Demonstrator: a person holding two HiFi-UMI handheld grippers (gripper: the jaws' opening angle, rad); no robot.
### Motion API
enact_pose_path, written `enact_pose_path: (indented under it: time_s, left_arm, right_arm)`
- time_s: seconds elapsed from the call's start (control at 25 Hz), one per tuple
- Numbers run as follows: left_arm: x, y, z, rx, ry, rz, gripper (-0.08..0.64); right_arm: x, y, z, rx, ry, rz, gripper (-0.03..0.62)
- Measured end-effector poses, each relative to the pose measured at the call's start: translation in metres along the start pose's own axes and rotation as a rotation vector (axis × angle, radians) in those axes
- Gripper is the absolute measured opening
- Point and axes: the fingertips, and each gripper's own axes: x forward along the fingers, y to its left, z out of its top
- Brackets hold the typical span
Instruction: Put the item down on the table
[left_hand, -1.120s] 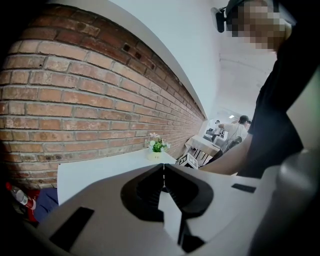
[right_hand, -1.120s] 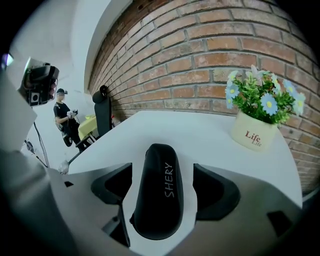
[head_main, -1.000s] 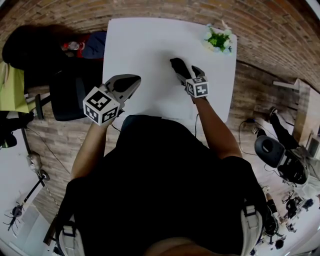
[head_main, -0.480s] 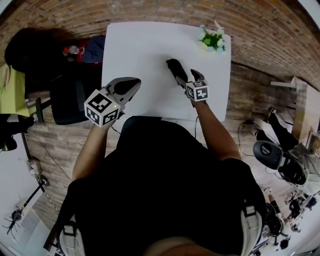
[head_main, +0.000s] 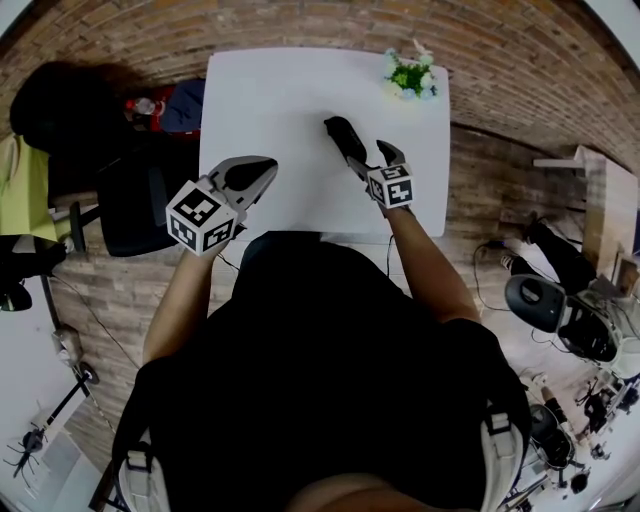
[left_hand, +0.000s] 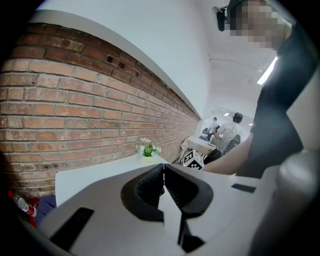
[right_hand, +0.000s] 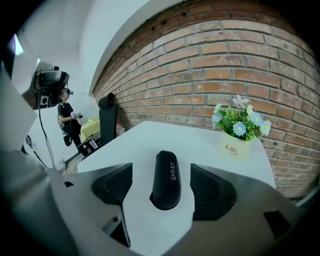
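My right pads (right_hand: 112, 189) stand wide apart and touch nothing. The case (right_hand: 166, 180) lies flat on the table (right_hand: 145, 132) between them, lengthwise along the jaws. To finish cleanly, I judge I should draw the right gripper (right_hand: 161, 172) straight back and up, keeping both pads clear of the case so it doesn't skid. My left gripper (left_hand: 163, 170) is closed on nothing, held off to the side. The case reads "SHERY", and the flowerpot (right_hand: 233, 146) reads "Life".
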Motion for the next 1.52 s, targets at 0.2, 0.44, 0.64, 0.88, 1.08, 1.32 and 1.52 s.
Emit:
enact_pose_path:
  time_s: [0.2, 0.44, 0.64, 0.88, 1.08, 1.32, 1.52]
  left_arm:
    - [-0.005, -0.012, 0.000, 0.012, -0.008, -0.003, 0.012]
    - [-0.015, -0.024, -0.001, 0.026, -0.018, 0.000, 0.012]
    - [-0.022, -0.039, -0.003, 0.033, -0.025, 0.000, 0.012]
    - [-0.026, -0.058, -0.004, 0.052, -0.032, -0.019, 0.012]
    - [-0.030, -0.071, -0.004, 0.063, -0.037, -0.024, 0.012]
    - [-0.038, -0.087, -0.010, 0.069, -0.044, -0.023, 0.012]
    - [-0.046, -0.100, -0.016, 0.069, -0.046, -0.019, 0.012]
  right_arm:
    - [-0.017, 0.008, 0.007, -0.006, -0.030, -0.001, 0.362]
    - [-0.037, 0.016, 0.011, -0.029, -0.054, -0.017, 0.362]
    - [-0.058, 0.020, 0.016, -0.027, -0.085, -0.025, 0.326]
    - [-0.083, 0.019, 0.024, -0.037, -0.123, -0.056, 0.318]
    - [-0.103, 0.023, 0.026, -0.030, -0.149, -0.063, 0.307]
    - [-0.127, 0.028, 0.023, -0.018, -0.180, -0.071, 0.292]
    - [-0.149, 0.032, 0.025, -0.008, -0.217, -0.081, 0.260]
